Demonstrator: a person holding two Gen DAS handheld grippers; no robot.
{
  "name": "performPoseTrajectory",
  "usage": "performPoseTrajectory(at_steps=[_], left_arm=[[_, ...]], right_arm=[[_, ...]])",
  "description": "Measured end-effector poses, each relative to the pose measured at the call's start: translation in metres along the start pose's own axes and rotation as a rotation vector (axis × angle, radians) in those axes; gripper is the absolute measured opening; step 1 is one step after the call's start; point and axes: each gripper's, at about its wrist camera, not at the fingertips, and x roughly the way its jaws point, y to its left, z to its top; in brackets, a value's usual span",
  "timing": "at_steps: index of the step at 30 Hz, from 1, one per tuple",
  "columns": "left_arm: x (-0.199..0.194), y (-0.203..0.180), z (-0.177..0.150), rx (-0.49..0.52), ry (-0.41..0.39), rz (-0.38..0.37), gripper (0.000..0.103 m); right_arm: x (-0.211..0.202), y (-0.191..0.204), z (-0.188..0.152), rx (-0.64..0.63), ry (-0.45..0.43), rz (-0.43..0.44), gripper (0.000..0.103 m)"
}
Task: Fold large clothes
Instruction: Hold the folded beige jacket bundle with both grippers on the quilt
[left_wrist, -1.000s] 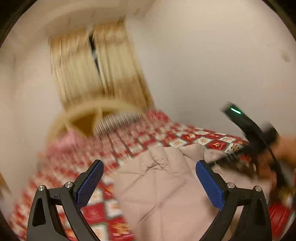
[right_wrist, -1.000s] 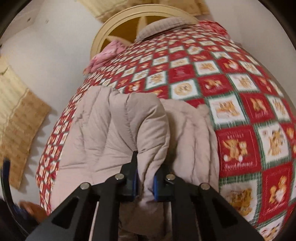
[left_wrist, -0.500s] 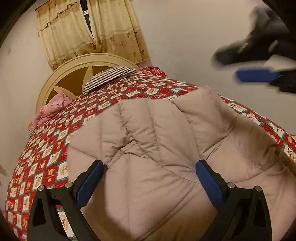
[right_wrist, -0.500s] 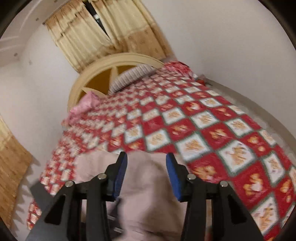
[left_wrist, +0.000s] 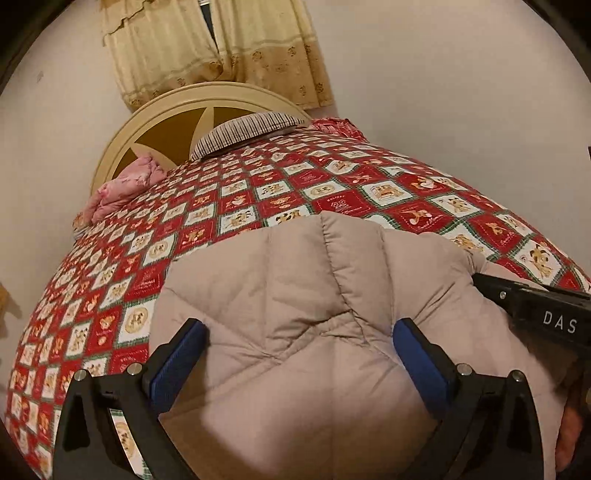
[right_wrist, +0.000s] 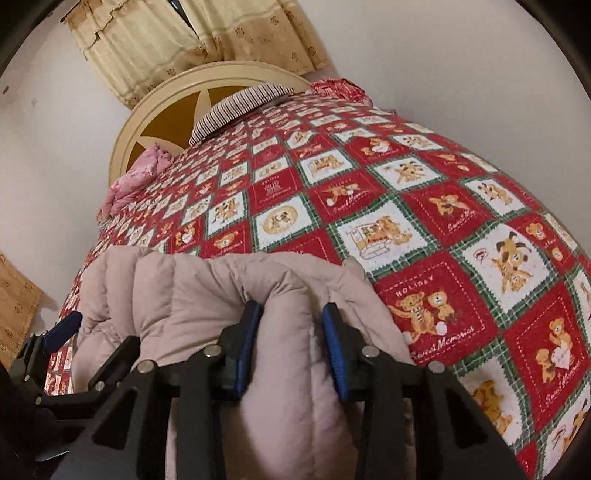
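A beige quilted down jacket lies bunched and folded on the bed; it also shows in the right wrist view. My left gripper is open wide, its blue pads to either side of the jacket's puffy top, low over it. My right gripper has its jaws partly closed around a thick padded fold of the jacket; the fold fills the gap and bulges between the pads. The right gripper's black body shows at the right of the left wrist view. The left gripper's blue pad shows at the left edge of the right wrist view.
The bed is covered by a red, white and green teddy-bear quilt. At its head stand a round cream headboard, a striped pillow and a pink bundle. Curtains hang behind. White walls flank the bed.
The right gripper let go of the jacket, rose, then came back down and closed onto a thick fold at its right side. The left gripper, open throughout, dropped low over the jacket.
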Motion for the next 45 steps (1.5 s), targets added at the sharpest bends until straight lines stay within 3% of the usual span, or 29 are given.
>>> performPoseTrajectory(at_steps=[45], left_arm=[[0.039, 0.004, -0.018, -0.066, 0.058, -0.026, 0.102]], right_arm=[[0.036, 0.013, -0.013, -0.066, 0.052, -0.13, 0.043]])
